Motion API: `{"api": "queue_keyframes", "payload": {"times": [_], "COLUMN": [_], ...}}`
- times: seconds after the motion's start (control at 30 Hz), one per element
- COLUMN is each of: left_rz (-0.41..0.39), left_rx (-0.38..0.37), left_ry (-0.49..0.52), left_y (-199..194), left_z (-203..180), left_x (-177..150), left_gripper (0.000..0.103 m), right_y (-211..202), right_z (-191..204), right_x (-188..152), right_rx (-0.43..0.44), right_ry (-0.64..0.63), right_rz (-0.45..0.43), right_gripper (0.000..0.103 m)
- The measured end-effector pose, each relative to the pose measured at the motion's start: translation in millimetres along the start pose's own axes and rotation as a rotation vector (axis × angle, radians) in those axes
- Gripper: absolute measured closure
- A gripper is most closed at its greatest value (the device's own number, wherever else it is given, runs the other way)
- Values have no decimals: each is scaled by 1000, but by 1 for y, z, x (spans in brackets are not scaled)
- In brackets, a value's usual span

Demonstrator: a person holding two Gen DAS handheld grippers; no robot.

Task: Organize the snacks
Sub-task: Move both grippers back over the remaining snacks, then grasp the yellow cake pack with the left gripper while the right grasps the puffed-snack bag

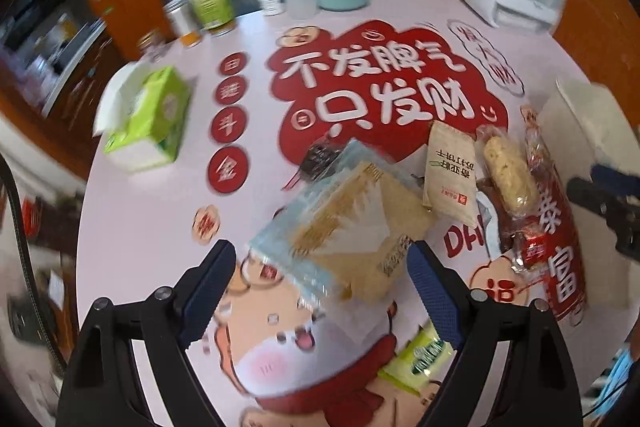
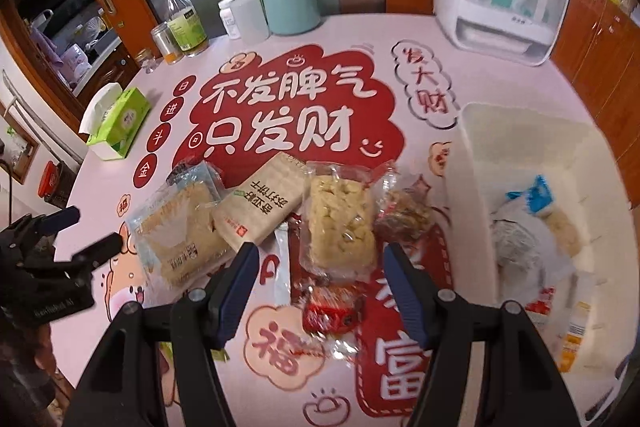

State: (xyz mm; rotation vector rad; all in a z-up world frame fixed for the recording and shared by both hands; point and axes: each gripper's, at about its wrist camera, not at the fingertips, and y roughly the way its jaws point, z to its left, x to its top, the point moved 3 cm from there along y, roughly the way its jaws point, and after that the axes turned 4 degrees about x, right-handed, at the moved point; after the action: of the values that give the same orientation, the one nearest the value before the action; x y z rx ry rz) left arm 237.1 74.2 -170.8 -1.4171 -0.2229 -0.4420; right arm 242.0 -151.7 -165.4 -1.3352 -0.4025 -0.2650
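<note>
Clear-wrapped cracker pack (image 1: pixel 344 223) lies between left gripper's (image 1: pixel 320 267) spread fingertips

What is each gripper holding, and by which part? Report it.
Nothing is held. The left gripper is open, its jaws either side of the clear-wrapped biscuit pack, not closed on it. The right gripper is open above the yellow cracker pack.
</note>
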Motion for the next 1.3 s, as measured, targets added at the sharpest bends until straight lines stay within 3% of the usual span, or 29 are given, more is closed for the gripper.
{"api": "queue_keyframes", "payload": {"times": [0.23,0.47,0.67,0.77,0.93,1.07,1.13,1.2,1.3], "left_rz": [61,173,192,195,155,114,77,54,47], "left_rx": [-53,-143,-198,-192,-13,-20,-34,-23,-41], "left_ry": [185,187,206,261,425,393,393,402,374], "left_y": [49,89,95,93,98,89,77,66,54], "left_z": [-21,-25,-35,-48,-75,-73,-74,-77,-74], "left_x": [17,15,13,10,-5,-1,-2,-3,-2], "left_gripper": [16,16,8,2,3,27,57,74,84], "right_y": [42,87,102,103,100,94,87,77,63], "right_z": [-13,-23,-27,-28,-26,-22,-20,-19,-16], "right_x": [14,7,6,5,5,4,3,3,2], "right_rx": [-31,-53,-34,-22,-24,-21,-15,-5,13], "right_ry": [58,101,122,123,103,91,85,85,81], "right_rz": [59,169,195,196,195,185,167,145,118], "right_gripper": [38,38,38,43,47,48,48,48,48]}}
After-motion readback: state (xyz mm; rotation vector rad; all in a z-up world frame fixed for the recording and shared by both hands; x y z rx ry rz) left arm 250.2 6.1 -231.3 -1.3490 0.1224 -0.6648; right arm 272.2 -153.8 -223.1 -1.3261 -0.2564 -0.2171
